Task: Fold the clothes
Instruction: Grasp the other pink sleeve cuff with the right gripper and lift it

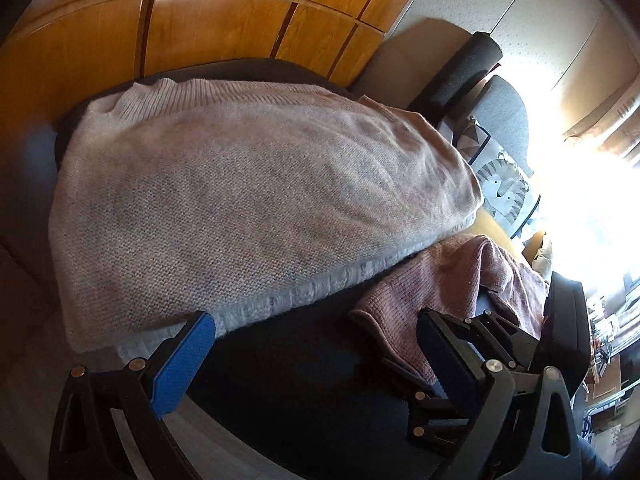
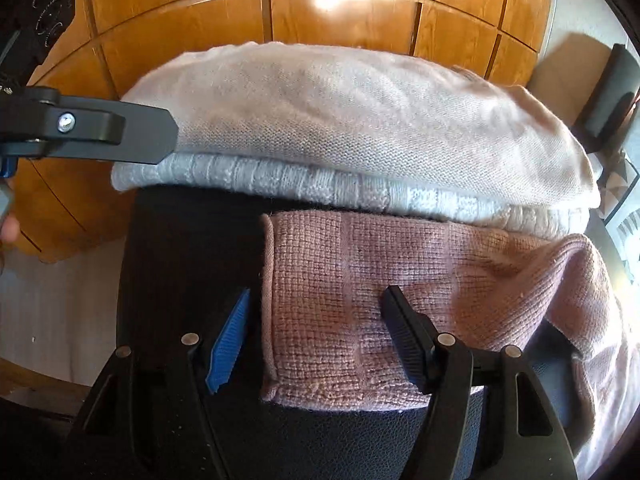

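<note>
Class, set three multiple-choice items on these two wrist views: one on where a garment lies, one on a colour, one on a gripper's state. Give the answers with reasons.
1. Where does the pale sweater lie relative to the pink knit?
A. Behind it, farther from the camera
B. Under it
C. On the floor

2. What colour is the ribbed pad on one finger of the right gripper?
A. Red
B. Blue
C. Green

3. How do the right gripper's jaws stand?
A. Shut on the sweater
B. Shut on nothing
C. Open, straddling the pink knit's edge

Answers: 1 A, its ribbed hem lies beyond the pink knit. 2 B, the pad is blue. 3 C, a clear gap separates the fingers.
</note>
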